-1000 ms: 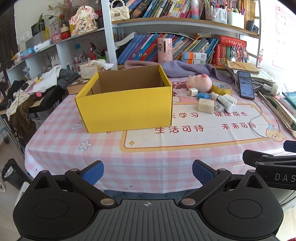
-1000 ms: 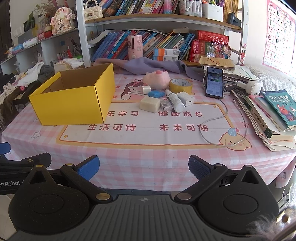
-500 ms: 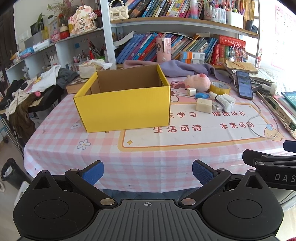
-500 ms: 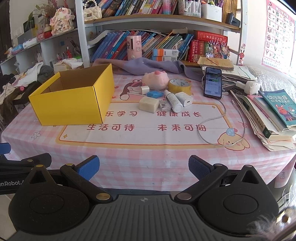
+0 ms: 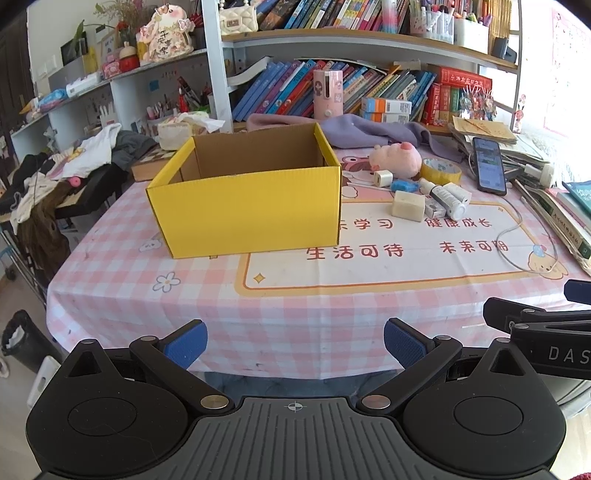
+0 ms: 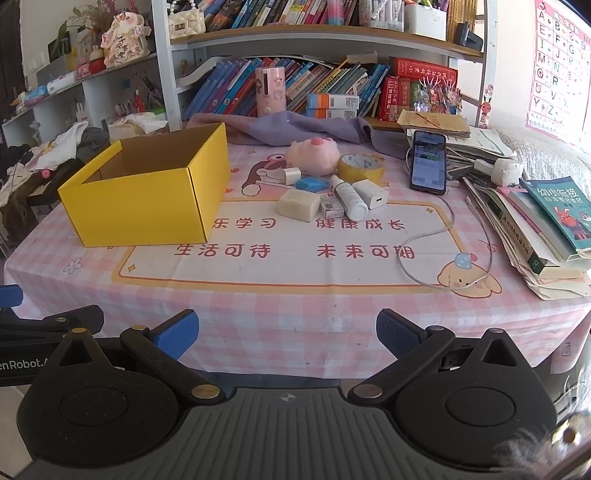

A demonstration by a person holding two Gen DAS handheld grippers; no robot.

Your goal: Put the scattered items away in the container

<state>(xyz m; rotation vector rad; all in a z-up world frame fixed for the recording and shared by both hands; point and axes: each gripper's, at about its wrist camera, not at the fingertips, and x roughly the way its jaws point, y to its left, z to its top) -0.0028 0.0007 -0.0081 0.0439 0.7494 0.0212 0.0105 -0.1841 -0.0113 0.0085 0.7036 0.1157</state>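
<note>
On table (image 6: pixel 295 302): open yellow cardboard box (image 6: pixel 147 206), apparently empty; small items clustered right of it, cream soap-like block (image 6: pixel 298 205) nearest. Left hand-held gripper (image 5: pixel 295 343), right hand-held gripper (image 6: pixel 287 332): both wide apart, empty. Risk: reaching may scatter touching items.

A smartphone (image 6: pixel 428 164) lies screen-up at the right of the tabletop (image 6: pixel 295 295). A stack of books (image 6: pixel 535 221) sits at the frame's right edge, bookshelves (image 6: pixel 314 33) fill the top.
</note>
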